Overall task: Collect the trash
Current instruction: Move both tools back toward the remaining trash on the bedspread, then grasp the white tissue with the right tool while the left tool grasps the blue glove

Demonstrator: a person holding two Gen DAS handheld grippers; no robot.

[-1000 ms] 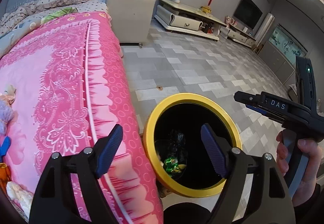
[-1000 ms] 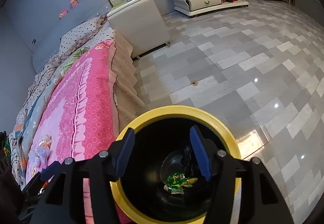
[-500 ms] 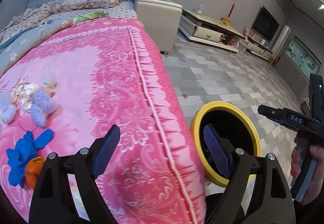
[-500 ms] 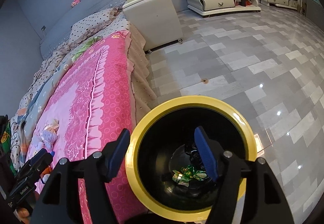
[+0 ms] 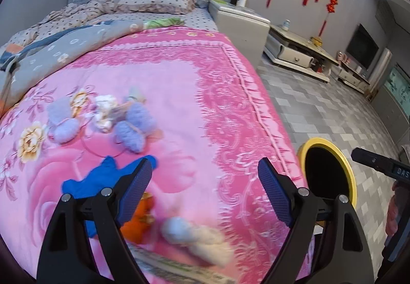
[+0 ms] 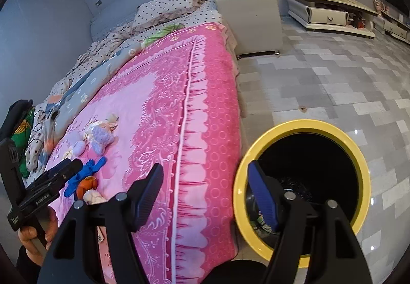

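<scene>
A black bin with a yellow rim (image 6: 302, 127) stands on the floor beside the bed; it also shows in the left wrist view (image 5: 351, 176). On the pink blanket (image 5: 179, 94) lie a blue glove (image 5: 107, 173), an orange wrapper (image 5: 139, 218), a whitish crumpled wad (image 5: 189, 231) and fluffy purple and white bits (image 5: 128, 119). My left gripper (image 5: 205, 181) is open and empty above the blanket, over these items. My right gripper (image 6: 205, 189) is open and empty, between the bed edge and the bin.
A white nightstand (image 6: 248, 9) stands by the bed head. A low TV cabinet (image 6: 330, 12) lines the far wall. Grey tiled floor (image 6: 333, 78) spreads to the right of the bed. Pillows and a quilt (image 5: 102, 17) cover the far bed.
My left gripper has swung left from over the bin to over the blanket and its litter. My right gripper has shifted left, off the bin's centre toward the bed edge.
</scene>
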